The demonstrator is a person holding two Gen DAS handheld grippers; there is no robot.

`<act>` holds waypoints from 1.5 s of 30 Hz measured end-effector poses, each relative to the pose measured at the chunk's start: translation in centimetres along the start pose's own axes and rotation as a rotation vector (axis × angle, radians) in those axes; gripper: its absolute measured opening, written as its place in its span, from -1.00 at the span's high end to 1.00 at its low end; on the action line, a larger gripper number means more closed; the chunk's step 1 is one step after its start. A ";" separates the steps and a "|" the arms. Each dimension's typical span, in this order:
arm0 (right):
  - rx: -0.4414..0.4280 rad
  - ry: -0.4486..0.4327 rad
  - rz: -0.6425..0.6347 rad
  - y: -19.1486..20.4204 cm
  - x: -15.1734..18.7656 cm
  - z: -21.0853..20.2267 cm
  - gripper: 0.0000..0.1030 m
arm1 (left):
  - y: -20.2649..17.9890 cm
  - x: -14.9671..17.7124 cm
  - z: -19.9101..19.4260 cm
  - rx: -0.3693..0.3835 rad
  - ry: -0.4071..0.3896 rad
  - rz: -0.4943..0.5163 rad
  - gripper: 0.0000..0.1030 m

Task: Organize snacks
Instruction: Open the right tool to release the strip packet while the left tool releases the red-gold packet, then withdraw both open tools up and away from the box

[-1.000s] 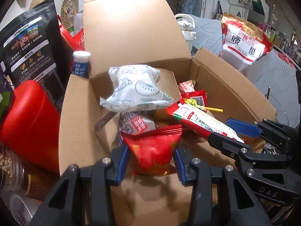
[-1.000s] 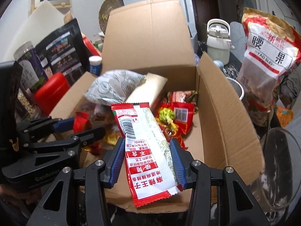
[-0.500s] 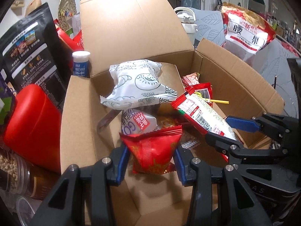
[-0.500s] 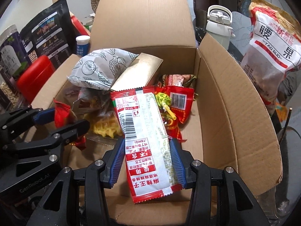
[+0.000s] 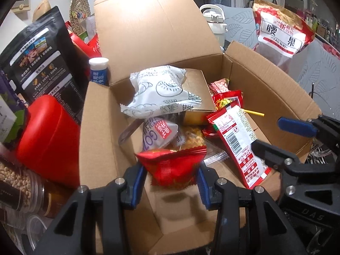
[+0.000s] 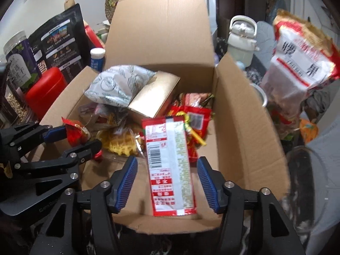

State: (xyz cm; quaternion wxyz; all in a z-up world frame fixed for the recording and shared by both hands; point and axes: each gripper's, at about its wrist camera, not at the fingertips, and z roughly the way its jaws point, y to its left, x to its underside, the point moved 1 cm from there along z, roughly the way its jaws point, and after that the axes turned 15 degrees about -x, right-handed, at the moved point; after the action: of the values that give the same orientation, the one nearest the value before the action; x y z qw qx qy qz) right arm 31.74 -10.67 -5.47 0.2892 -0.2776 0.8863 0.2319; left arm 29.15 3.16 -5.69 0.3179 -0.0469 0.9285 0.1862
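While our left claw (image 5: 172,182) pinches a red packet (image 5: 173,167) and the right claw (image 6: 166,182) gapes, its long sachet (image 6: 170,165) could slip over the cardboard box (image 6: 244,114) rim.

Even indoor light, fisheye-bent dark corners; right wrist view slightly motion-blurred.

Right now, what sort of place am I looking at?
Probably a lived-in home, maybe a kitchen or dining corner: a cardboard box stuffed with snacks, a cream kettle, and a big cashew bag on a cluttered surface.
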 end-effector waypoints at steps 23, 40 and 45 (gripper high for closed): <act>0.075 -0.239 -0.069 3.6 -2.3 -12.5 -0.42 | 3.9 -2.1 -12.7 -0.017 -0.235 -0.101 -0.55; 0.131 -0.402 -0.136 9.6 1.7 -23.1 -0.73 | 6.4 1.9 -22.9 0.022 -0.374 -0.128 -0.56; 0.144 -0.416 -0.118 10.3 3.9 -24.4 -0.77 | 6.3 4.4 -24.2 0.027 -0.383 -0.119 -0.56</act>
State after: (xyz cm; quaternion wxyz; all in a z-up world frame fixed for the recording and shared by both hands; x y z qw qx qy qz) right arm 13.28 -18.42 12.31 0.4980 -0.2536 0.8041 0.2029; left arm 10.51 0.02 11.27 0.4995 -0.0610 0.8492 0.1603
